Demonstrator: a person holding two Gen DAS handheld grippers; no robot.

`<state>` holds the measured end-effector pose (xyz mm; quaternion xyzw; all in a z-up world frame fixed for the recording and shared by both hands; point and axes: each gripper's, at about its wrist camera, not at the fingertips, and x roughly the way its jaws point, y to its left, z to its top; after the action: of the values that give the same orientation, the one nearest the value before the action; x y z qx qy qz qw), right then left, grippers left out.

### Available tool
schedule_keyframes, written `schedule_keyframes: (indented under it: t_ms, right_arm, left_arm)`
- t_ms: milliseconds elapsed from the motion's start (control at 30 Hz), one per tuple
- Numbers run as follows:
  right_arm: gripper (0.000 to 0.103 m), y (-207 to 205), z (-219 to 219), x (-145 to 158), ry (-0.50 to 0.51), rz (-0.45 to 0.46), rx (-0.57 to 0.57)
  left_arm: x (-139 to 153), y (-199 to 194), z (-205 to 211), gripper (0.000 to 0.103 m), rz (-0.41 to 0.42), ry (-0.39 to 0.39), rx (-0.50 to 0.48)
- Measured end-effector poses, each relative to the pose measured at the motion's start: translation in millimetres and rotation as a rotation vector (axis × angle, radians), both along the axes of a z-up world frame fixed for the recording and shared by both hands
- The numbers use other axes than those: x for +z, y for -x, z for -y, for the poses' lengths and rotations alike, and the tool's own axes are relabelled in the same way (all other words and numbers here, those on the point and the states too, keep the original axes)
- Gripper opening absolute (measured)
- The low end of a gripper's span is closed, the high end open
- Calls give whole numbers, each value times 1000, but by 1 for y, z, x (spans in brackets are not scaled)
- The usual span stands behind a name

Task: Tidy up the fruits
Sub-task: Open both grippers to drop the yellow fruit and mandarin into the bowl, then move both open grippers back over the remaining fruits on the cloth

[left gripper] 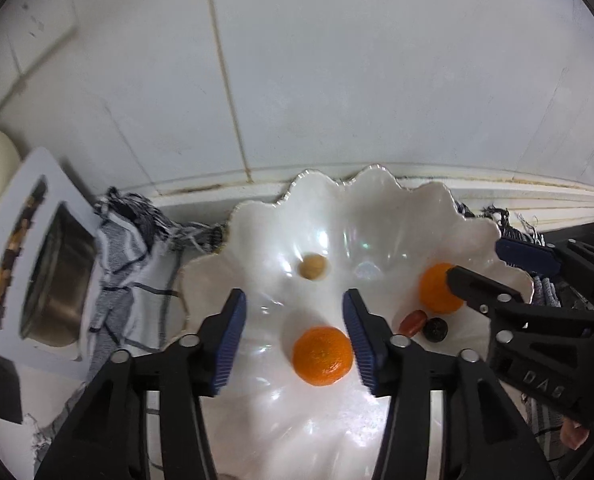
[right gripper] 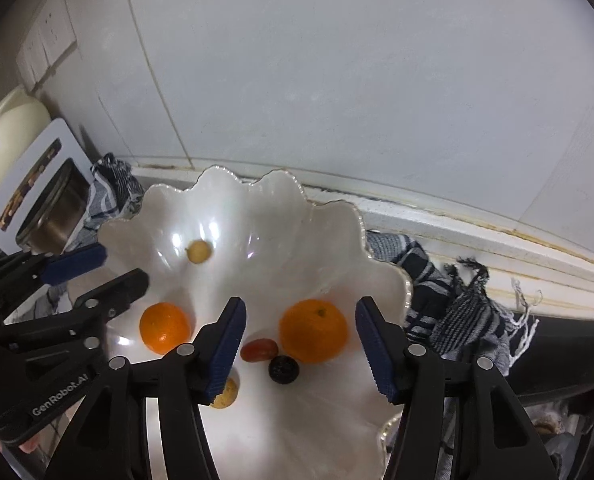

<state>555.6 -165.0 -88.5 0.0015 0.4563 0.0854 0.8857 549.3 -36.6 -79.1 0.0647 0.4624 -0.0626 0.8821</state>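
A white scalloped bowl [left gripper: 329, 216] holds the fruit. In the left wrist view an orange [left gripper: 322, 355] lies between the fingers of my open left gripper [left gripper: 293, 338], nearer the right finger. A second orange [left gripper: 437, 290], a red fruit [left gripper: 413, 321], a dark round fruit [left gripper: 436, 329] and a small tan fruit [left gripper: 313, 267] lie in the bowl. My right gripper [right gripper: 300, 348] is open above the bowl [right gripper: 257, 208], over the second orange [right gripper: 313, 330], red fruit [right gripper: 259, 350] and dark fruit [right gripper: 283, 369]. A yellow fruit [right gripper: 224, 394] sits behind its left finger.
A striped cloth [left gripper: 125, 240] lies under and around the bowl. A white box with a steel bowl [left gripper: 53, 276] stands at the left by a cream pot [right gripper: 9, 132]. A tiled wall [left gripper: 337, 80] rises just behind.
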Motion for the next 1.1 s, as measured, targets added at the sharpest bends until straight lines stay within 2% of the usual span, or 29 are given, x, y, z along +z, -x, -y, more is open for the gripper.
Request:
schedule_keyframes:
  t_ms: [233,400,667,833,1100]
  right_arm:
    - [58,31,8,26,34,92,-23]
    - [58,60,10,46,46,172,-15]
    - [58,110,15,75,38,287,-13]
    - [58,137,22,85,15,329,-13]
    - [58,183,27,100,42,413,-30]
  left_arm:
    - [27,26,-14,60,78,31,68]
    - [49,53,-19,67,147,50,66]
    - [78,99,-24,68,229,101,41]
    - [92,130,-19,68,278,96,9]
    - [110,172,-19,68,356,95,-5]
